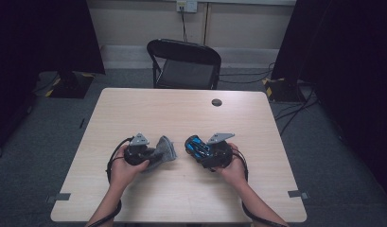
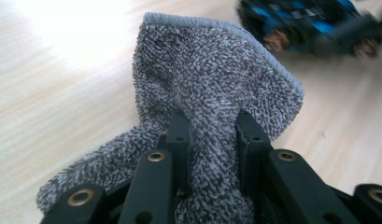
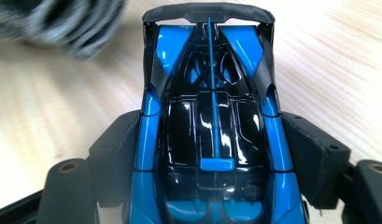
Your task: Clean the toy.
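A grey terry cloth (image 2: pixel 212 74) is bunched between the jaws of my left gripper (image 2: pixel 214 140), which is shut on it; the cloth (image 1: pixel 165 148) rises just above the table, left of centre, with my left gripper (image 1: pixel 155 155) behind it. A blue and black toy sports car (image 3: pixel 212 126) sits lengthwise between the jaws of my right gripper (image 3: pixel 212 140), whose pads press on its two sides, rear wing pointing away. From above, the car (image 1: pixel 197 145) is held right of centre by my right gripper (image 1: pixel 203 151), a short gap from the cloth. The car (image 2: pixel 310 23) shows blurred beyond the cloth.
The light wooden table (image 1: pixel 181 113) has a small dark round cap (image 1: pixel 216 102) near its far edge. A black folding chair (image 1: pixel 184 64) stands behind the table. Dark stands and cables lie on the grey floor to both sides.
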`<action>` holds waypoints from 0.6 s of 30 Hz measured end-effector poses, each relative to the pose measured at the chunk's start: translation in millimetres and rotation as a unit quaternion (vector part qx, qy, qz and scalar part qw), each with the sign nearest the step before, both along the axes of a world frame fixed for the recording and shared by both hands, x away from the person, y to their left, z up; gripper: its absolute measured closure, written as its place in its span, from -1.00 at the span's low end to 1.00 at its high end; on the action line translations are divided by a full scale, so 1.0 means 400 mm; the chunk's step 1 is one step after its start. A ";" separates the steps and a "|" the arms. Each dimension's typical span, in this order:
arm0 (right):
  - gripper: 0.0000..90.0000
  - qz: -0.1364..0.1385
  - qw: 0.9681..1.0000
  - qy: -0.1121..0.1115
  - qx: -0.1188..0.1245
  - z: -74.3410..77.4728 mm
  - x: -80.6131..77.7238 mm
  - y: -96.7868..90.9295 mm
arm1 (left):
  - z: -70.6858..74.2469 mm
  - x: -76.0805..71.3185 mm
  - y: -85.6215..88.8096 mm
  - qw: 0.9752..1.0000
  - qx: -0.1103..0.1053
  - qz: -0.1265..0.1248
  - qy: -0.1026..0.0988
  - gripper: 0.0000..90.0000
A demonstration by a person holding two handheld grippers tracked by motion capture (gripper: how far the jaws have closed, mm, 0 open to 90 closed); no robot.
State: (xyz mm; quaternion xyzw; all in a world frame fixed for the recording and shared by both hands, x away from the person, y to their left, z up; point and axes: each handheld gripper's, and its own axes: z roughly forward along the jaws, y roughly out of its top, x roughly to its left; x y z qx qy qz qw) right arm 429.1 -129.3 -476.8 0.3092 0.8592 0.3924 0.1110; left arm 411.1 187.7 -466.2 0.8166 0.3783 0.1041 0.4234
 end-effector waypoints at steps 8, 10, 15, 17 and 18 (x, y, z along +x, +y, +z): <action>-0.42 0.021 1.000 -0.007 0.016 0.033 -0.030 0.005 | 0.027 0.055 -0.003 0.998 -0.029 0.051 0.008 0.63; -0.42 0.031 0.999 -0.011 0.020 0.045 -0.036 0.012 | 0.030 0.065 -0.012 0.998 -0.041 0.056 0.008 0.63; -0.42 0.042 0.999 -0.019 0.027 0.067 -0.049 0.032 | 0.038 0.078 -0.046 0.997 -0.061 0.044 0.015 0.63; -0.42 0.046 0.998 -0.018 0.036 0.073 -0.050 0.038 | 0.037 0.078 -0.061 0.997 -0.065 0.035 0.019 0.63; -0.42 0.047 0.998 -0.022 0.034 0.077 -0.051 0.042 | 0.036 0.078 -0.066 0.997 -0.063 0.029 0.019 0.63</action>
